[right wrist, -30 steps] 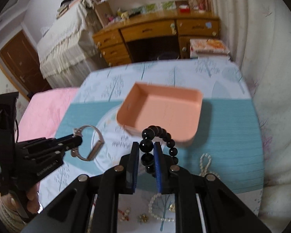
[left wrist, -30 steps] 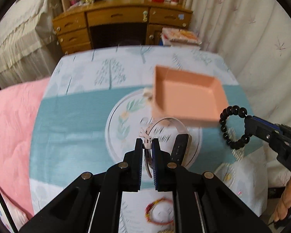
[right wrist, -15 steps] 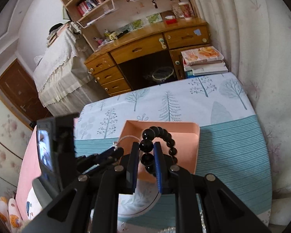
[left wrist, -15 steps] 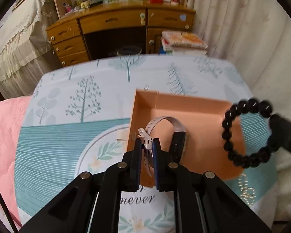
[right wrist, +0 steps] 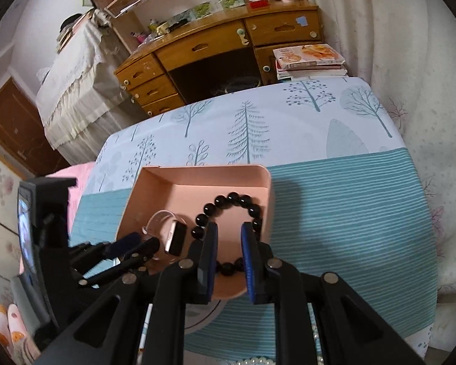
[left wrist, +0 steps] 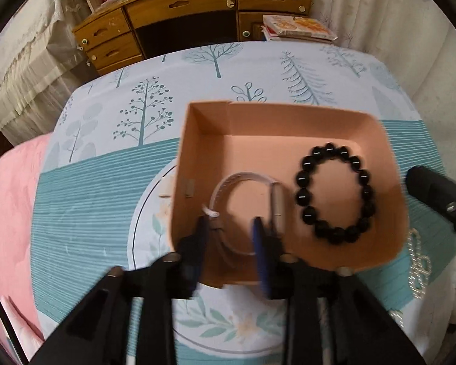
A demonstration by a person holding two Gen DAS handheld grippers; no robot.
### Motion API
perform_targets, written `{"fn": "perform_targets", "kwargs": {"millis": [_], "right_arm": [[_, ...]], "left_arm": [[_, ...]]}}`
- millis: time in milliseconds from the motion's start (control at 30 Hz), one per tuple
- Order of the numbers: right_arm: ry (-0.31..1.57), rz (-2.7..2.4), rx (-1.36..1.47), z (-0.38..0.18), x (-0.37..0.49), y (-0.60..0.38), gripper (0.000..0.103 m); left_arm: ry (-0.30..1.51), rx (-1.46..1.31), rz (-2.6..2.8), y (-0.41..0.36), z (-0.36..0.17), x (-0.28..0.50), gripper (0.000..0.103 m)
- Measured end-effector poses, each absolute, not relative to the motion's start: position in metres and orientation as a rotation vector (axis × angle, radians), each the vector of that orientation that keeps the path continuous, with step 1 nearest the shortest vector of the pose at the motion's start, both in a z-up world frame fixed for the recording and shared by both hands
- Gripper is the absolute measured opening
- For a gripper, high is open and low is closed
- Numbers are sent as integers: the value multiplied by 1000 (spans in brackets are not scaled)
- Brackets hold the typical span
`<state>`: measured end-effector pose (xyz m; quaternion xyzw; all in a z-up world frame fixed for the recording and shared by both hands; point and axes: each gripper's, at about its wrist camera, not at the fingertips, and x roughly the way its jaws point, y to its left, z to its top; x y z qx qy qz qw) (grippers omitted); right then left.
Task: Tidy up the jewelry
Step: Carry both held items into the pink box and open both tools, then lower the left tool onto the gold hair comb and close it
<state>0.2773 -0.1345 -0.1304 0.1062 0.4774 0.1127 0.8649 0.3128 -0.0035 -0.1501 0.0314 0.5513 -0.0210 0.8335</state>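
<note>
Peach tray (left wrist: 288,121) holds watch (left wrist: 249,210), bead bracelet (left wrist: 334,194) (both hand-held grippers parted, left widening).

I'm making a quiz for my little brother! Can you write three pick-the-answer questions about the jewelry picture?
1. Where is the bead bracelet? A on the floor; B in the box; C on a chair.
2. How many things lie in the box? A one; B two; C four.
3. The box is: A lidded; B open on top; C upside down.
Answers: B, it lies on the box's floor; B, only the bracelet and a watch are in it; B, its inside shows.
</note>
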Motion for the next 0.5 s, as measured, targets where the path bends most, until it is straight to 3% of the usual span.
{"fn": "perform_targets", "kwargs": {"millis": [133,167,500], "right_arm": [[984,254,206,-124,257,-131,16],[983,260,204,-122,250,-131,16],[940,335,159,-103,167,-125,16]], "left_arm": [[1071,62,-50,-1,-120,289,78],[1045,68,-47,0,-113,282,80],[992,-26,-135,38,-72,213,81]]}}
